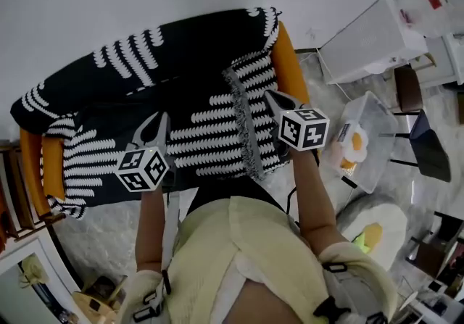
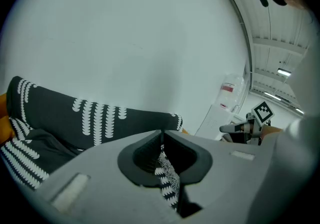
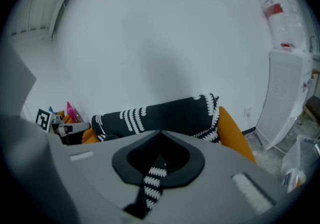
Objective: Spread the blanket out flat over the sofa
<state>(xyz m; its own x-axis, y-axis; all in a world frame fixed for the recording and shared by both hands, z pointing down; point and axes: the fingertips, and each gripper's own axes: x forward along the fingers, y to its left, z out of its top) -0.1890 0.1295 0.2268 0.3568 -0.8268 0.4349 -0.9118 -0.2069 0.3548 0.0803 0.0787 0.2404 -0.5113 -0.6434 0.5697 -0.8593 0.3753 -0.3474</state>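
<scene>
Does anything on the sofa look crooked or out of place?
Yes. The blanket is not flat: it lies bunched in folds over the orange sofa, whose sides show bare. The left tongs and right tongs each pinch its edge.

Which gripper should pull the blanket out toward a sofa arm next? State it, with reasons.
Probably the right. The right gripper, shut on the blanket near its fringed edge, sits beside the bare orange arm; the left gripper grips mid-seat, farther from either end.

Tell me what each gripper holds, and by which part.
Both hold the blanket: left gripper and right gripper each shut on a pinch of patterned fabric; edge or corner cannot be told.
</scene>
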